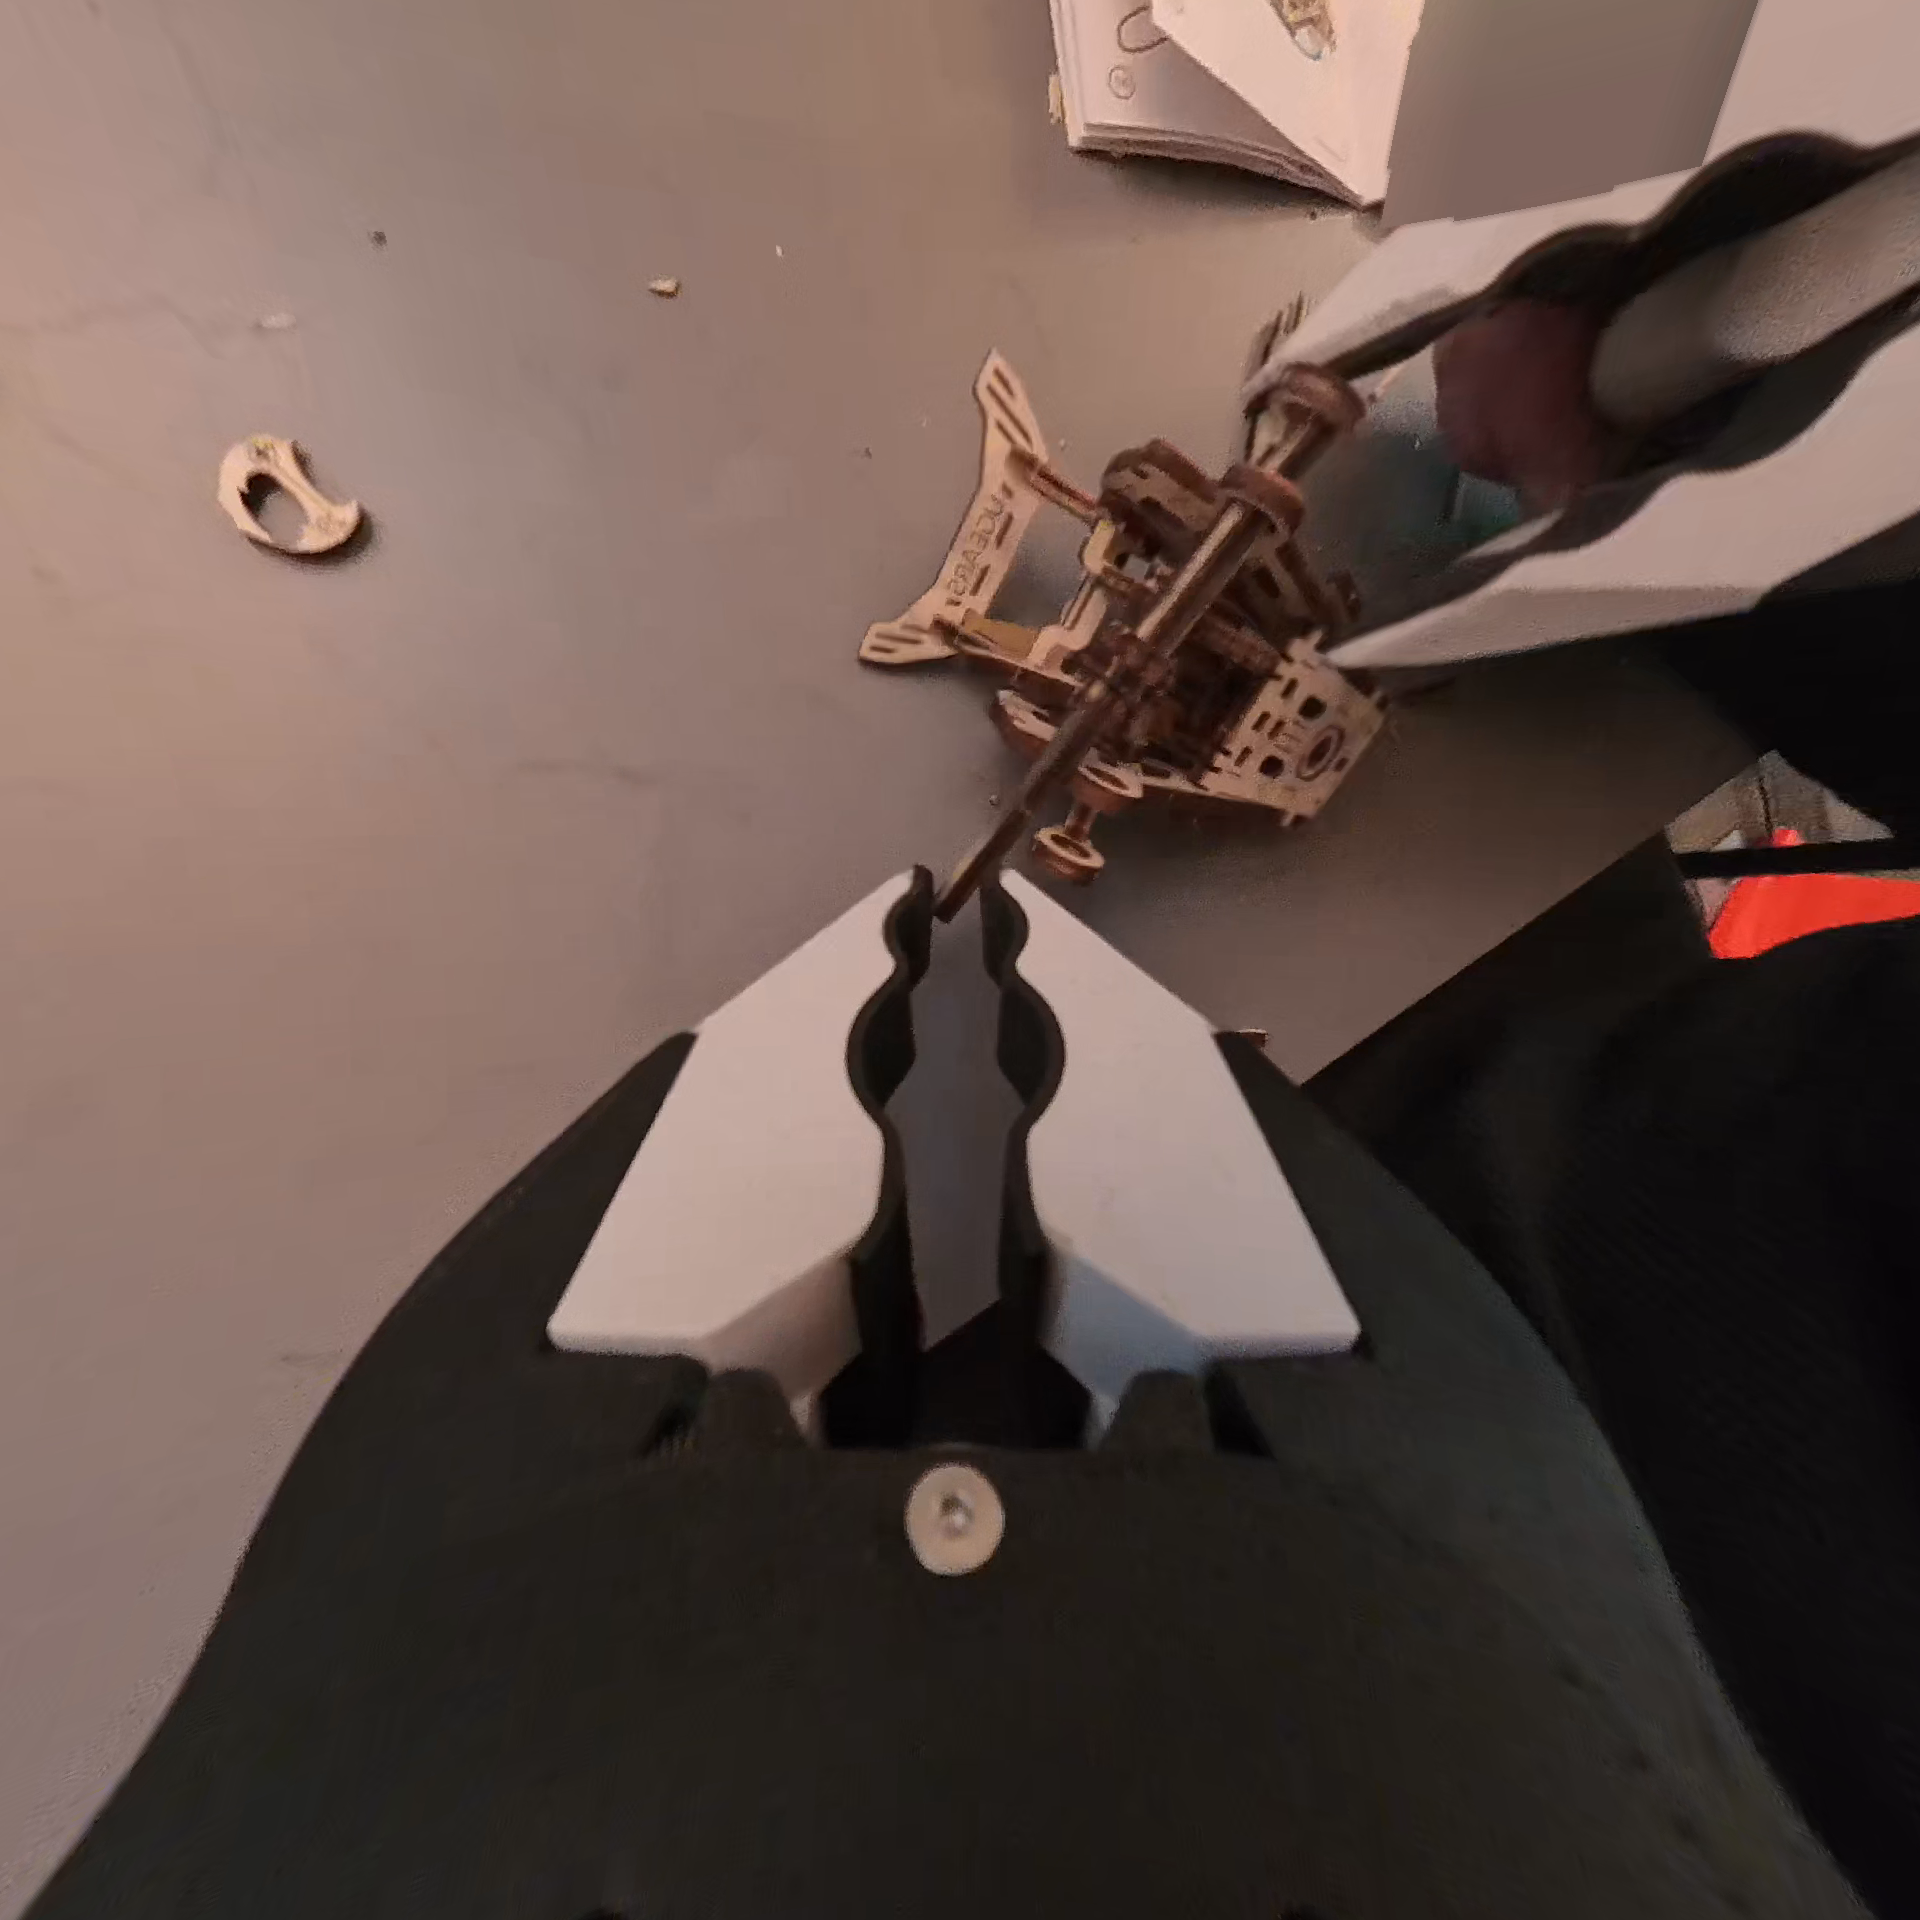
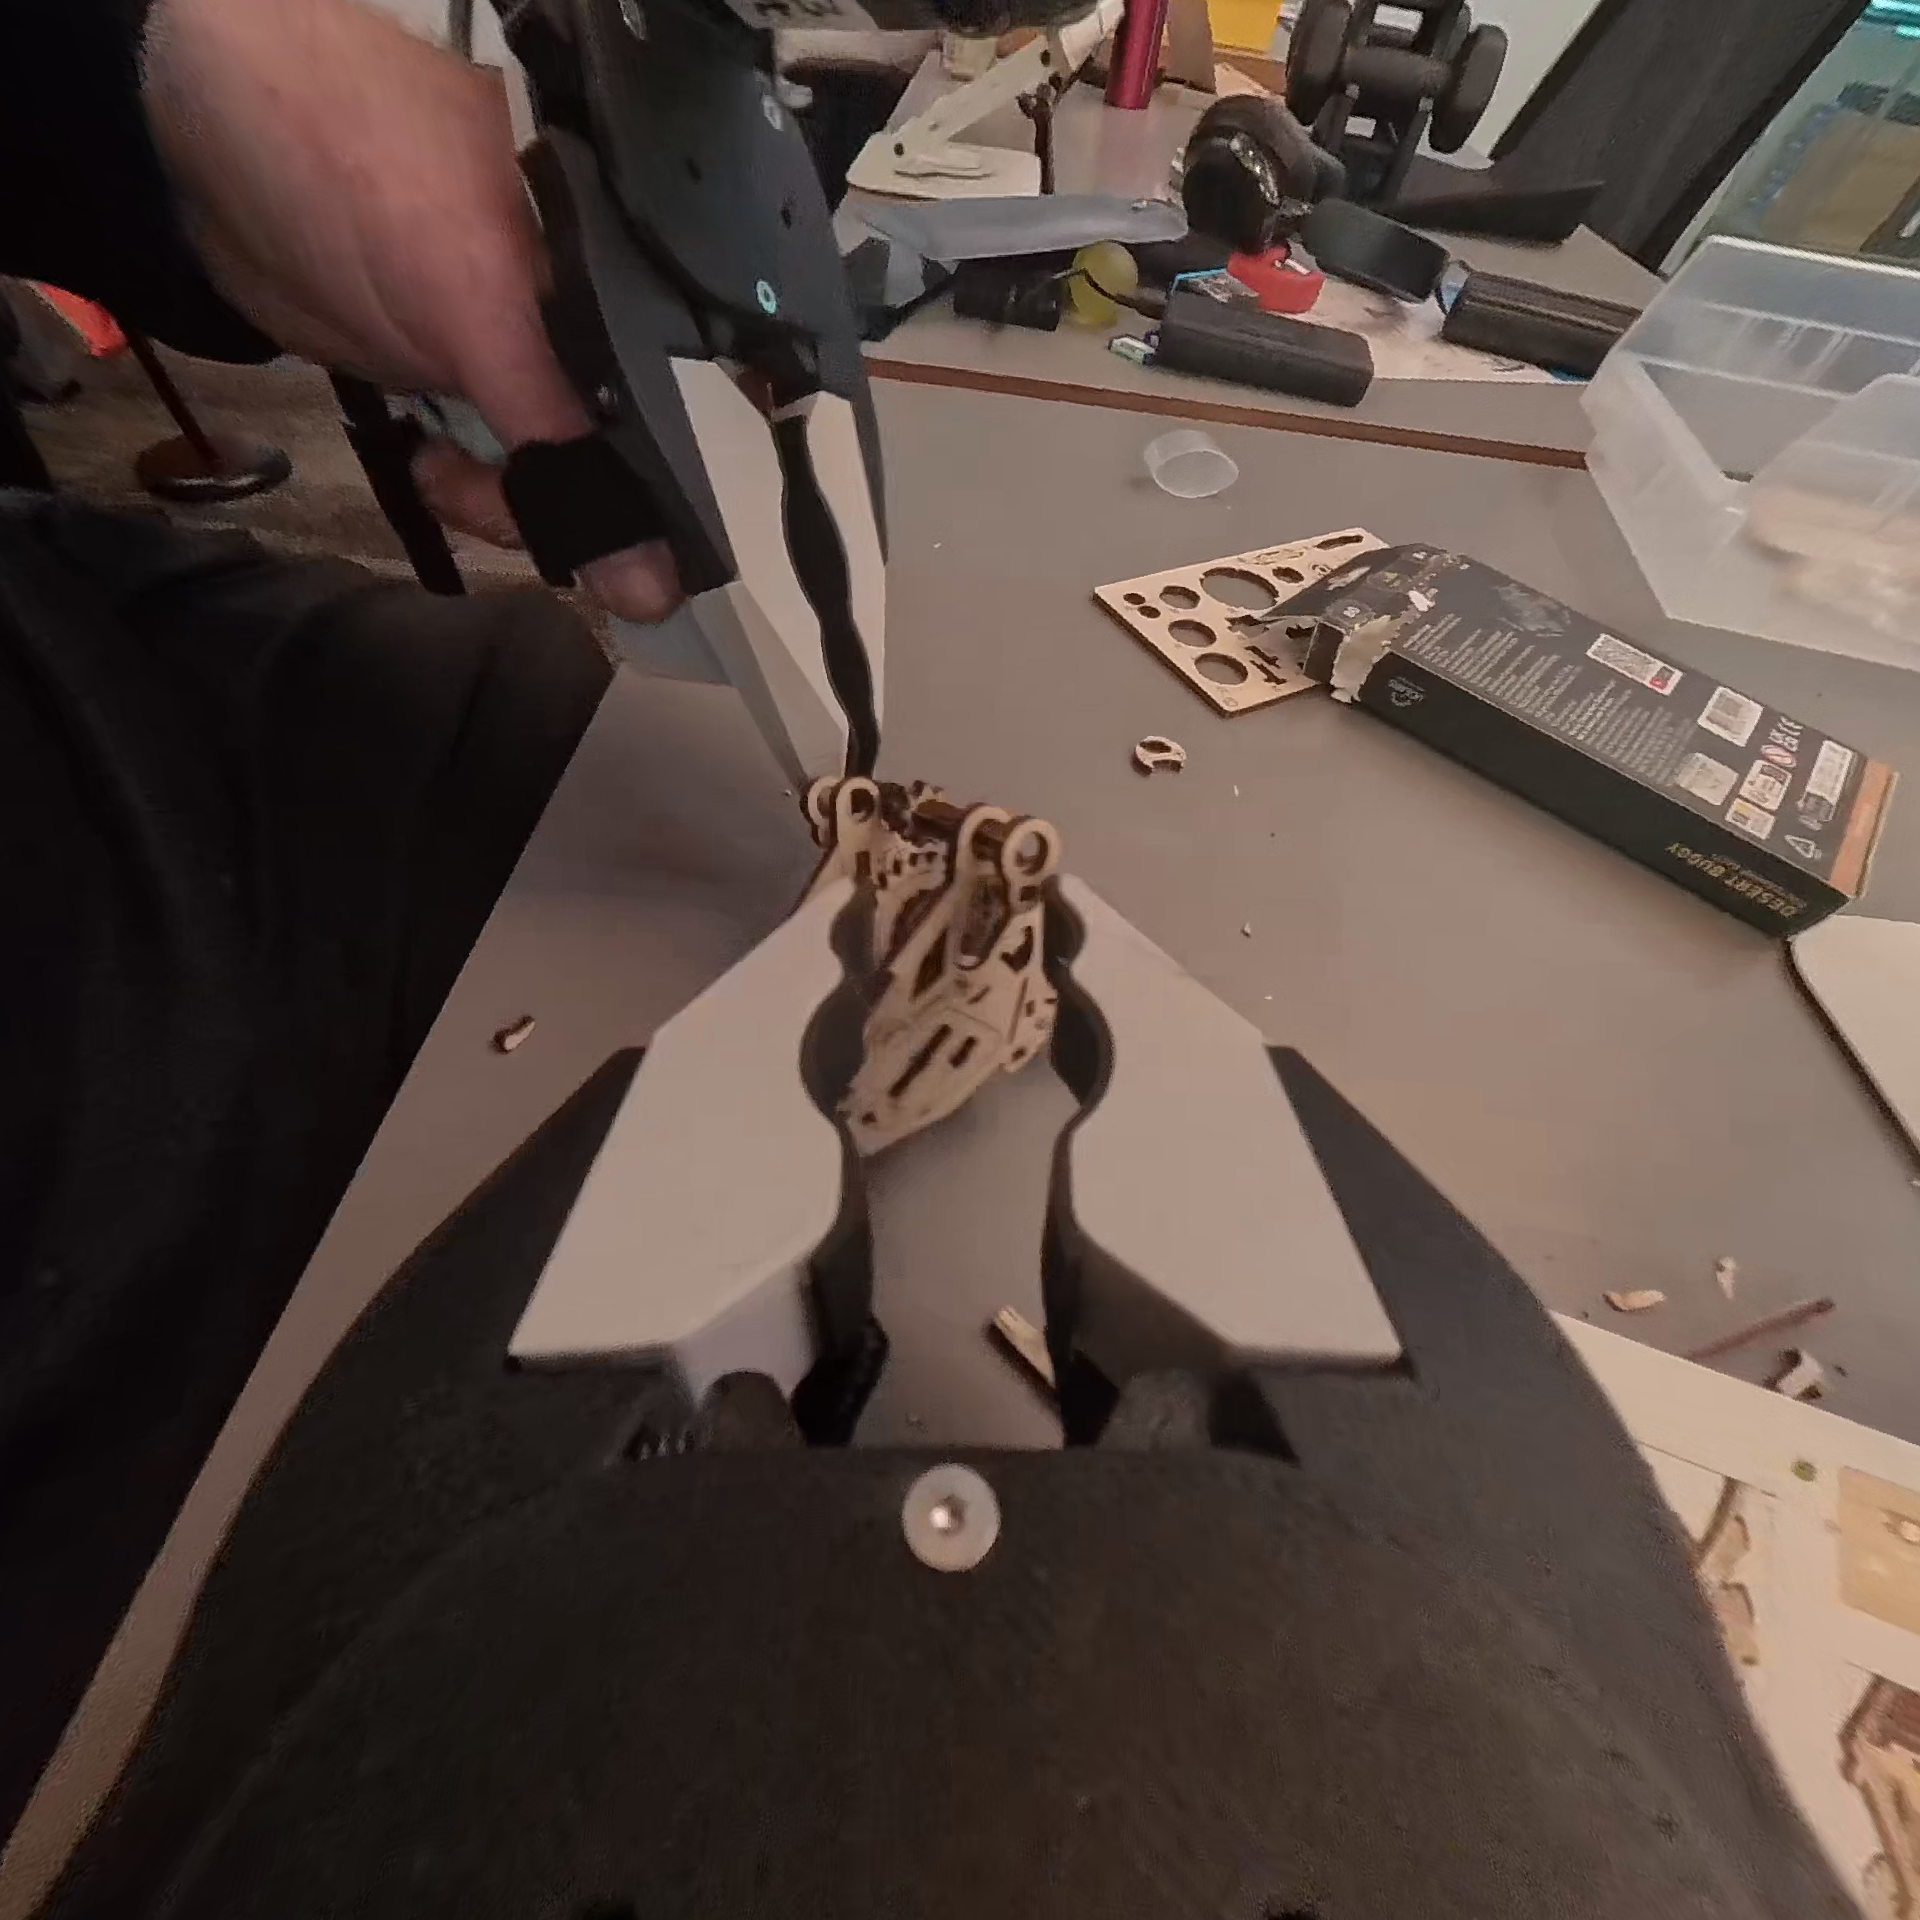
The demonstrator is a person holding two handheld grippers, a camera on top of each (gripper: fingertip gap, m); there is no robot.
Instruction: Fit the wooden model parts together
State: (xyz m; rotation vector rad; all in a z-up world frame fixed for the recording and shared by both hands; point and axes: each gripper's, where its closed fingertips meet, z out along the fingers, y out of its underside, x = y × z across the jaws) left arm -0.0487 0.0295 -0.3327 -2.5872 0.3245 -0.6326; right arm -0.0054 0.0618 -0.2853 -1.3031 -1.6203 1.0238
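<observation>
The wooden model (image 2: 951, 977), a pale laser-cut frame with dark axles and small wheels, sits between the right tongs (image 2: 951, 894), whose dark wavy pads press against its two sides, so these tongs are closed on it (in the left wrist view the same tongs come in from the upper right, their tips at the top and at the side of the model (image 1: 1164, 623), which lies close to the grey surface (image 1: 520, 727)). The left tongs (image 1: 961, 894) stand only slightly apart at the tips, and the end of a thin dark stick (image 1: 1049, 790) reaches into that narrow gap; the stick runs up and to the right through the model. Whether the pads truly pinch the stick cannot be told, since a sliver of space shows beside it. In the right wrist view the left tongs (image 2: 842, 769) come down from above, held by a hand (image 2: 364, 239) with a dark strap over one finger, and their tips meet the far top edge of the model. To the left of the model in the left wrist view a small curved wooden offcut (image 1: 286, 499) lies by itself, well apart from it, and a booklet (image 1: 1236, 94) lies at the top edge. Farther along the surface, the right wrist view shows a punched-out wooden sheet (image 2: 1236, 623), a dark cardboard box (image 2: 1600, 717) partly over it, and a clear plastic container (image 2: 1766, 416) beyond
</observation>
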